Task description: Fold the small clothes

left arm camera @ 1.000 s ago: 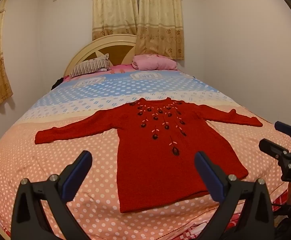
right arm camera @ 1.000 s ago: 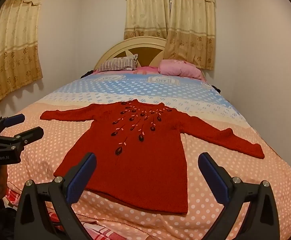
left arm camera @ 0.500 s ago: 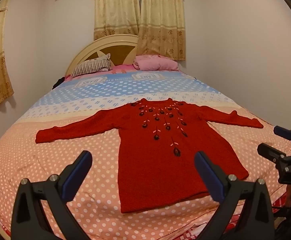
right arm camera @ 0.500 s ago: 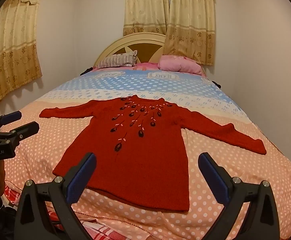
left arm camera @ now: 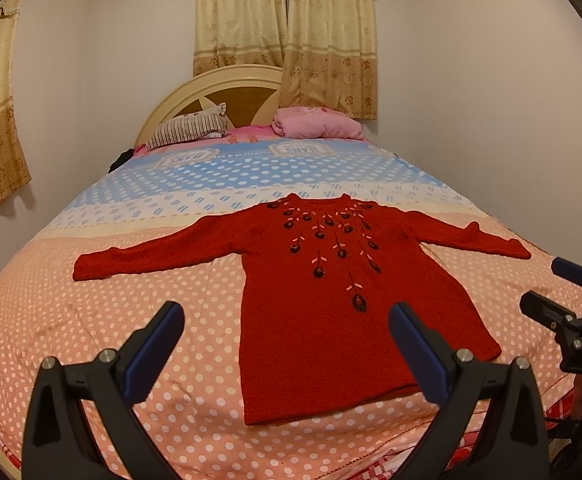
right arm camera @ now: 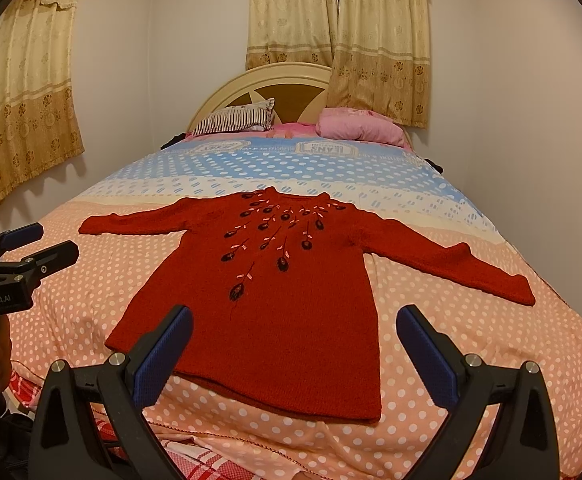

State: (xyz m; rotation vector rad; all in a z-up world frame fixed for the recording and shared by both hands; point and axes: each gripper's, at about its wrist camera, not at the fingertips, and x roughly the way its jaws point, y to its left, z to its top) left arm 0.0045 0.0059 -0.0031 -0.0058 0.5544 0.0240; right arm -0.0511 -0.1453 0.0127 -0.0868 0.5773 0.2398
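A red knitted sweater (left arm camera: 331, 312) with dark embroidered flowers lies flat and face up on the bed, both sleeves spread out, hem nearest me. The right wrist view shows the same sweater (right arm camera: 275, 304). My left gripper (left arm camera: 285, 316) hovers open above the hem's left part, holding nothing. My right gripper (right arm camera: 295, 320) is open too, above the hem's right part, empty. Each gripper appears at the edge of the other's view: the right gripper (left arm camera: 559, 292) at far right, the left gripper (right arm camera: 31, 246) at far left.
The bed (left arm camera: 91, 340) has a polka-dot cover, pink near me and blue farther back. A striped pillow (left arm camera: 189, 126) and a pink pillow (left arm camera: 315, 124) lie by the headboard. Walls and curtains (left arm camera: 287, 28) close in behind and to both sides.
Both grippers have drifted slightly, so the sweater sits a little differently in each view. The sweater itself has not moved and both grippers stay open.
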